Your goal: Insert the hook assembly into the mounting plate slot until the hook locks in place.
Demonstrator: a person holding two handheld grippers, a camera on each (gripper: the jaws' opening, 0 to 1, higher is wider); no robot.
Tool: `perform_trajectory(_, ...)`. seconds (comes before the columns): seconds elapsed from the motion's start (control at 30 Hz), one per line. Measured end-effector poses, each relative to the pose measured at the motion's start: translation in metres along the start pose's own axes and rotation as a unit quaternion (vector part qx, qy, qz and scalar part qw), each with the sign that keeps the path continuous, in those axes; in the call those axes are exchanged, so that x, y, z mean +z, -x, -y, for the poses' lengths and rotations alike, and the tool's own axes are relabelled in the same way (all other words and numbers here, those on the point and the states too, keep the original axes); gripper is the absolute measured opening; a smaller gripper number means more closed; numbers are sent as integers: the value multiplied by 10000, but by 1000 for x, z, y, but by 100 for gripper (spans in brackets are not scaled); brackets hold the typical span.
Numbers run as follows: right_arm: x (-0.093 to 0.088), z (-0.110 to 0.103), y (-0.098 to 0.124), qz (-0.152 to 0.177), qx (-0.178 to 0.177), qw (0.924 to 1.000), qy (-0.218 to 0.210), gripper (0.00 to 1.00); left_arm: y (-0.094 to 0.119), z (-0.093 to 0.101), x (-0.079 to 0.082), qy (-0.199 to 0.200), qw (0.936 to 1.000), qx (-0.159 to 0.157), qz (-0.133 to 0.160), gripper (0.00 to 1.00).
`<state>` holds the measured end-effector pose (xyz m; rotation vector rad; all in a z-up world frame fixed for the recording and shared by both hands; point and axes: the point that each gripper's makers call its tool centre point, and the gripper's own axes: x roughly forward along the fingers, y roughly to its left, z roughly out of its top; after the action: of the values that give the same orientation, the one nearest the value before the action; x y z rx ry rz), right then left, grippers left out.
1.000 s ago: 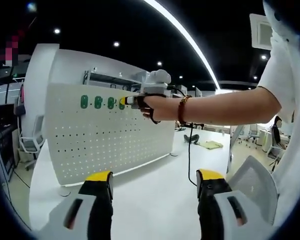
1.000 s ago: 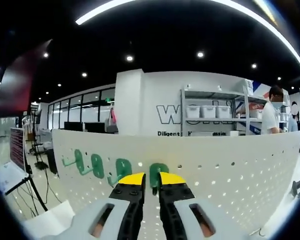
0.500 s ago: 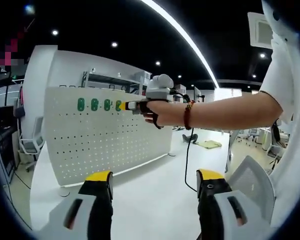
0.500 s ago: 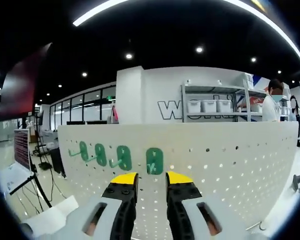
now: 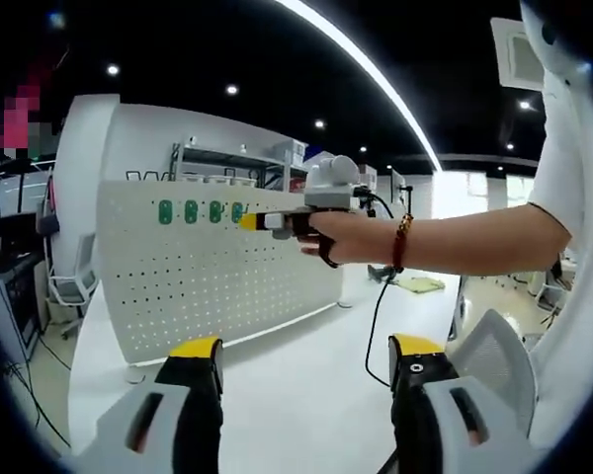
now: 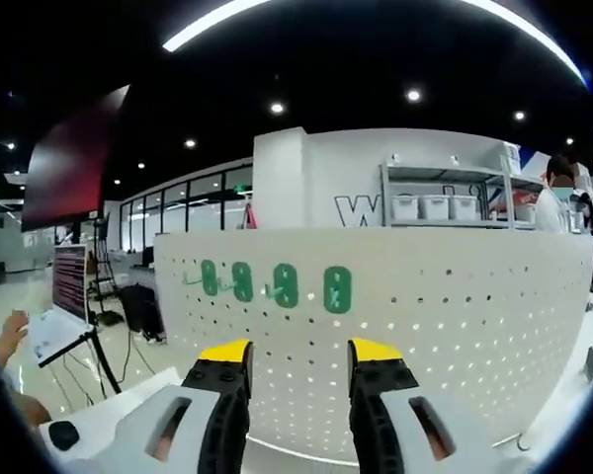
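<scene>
Four green hooks point(image 6: 277, 283) sit in a row near the top edge of the white pegboard point(image 6: 455, 316), rightmost one just above the right gripper point(image 6: 298, 354), whose jaws stand apart and empty, clear of the board. Left gripper point(image 5: 306, 354) hangs back, jaws wide, nothing held.

The person's hand point(image 5: 328, 235) is covering the right tongs' point(image 5: 249, 221) body, the lower edge is cutting off the pegboard point(image 6: 455, 336), and the green hooks point(image 6: 337, 289) are staying too small to show locking.
</scene>
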<state>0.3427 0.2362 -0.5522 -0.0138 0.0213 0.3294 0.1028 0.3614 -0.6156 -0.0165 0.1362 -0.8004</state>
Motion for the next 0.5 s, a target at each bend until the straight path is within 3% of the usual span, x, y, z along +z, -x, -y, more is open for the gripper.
perform_trajectory(0.27,-11,-17,33,-139,379,9992,-3,48,0,8,1,14,9999,138,21,70)
perform_trajectory(0.5,-16,-18,67,-218,629,9978,76,52,-3,14,4,23,9998,157,95,71)
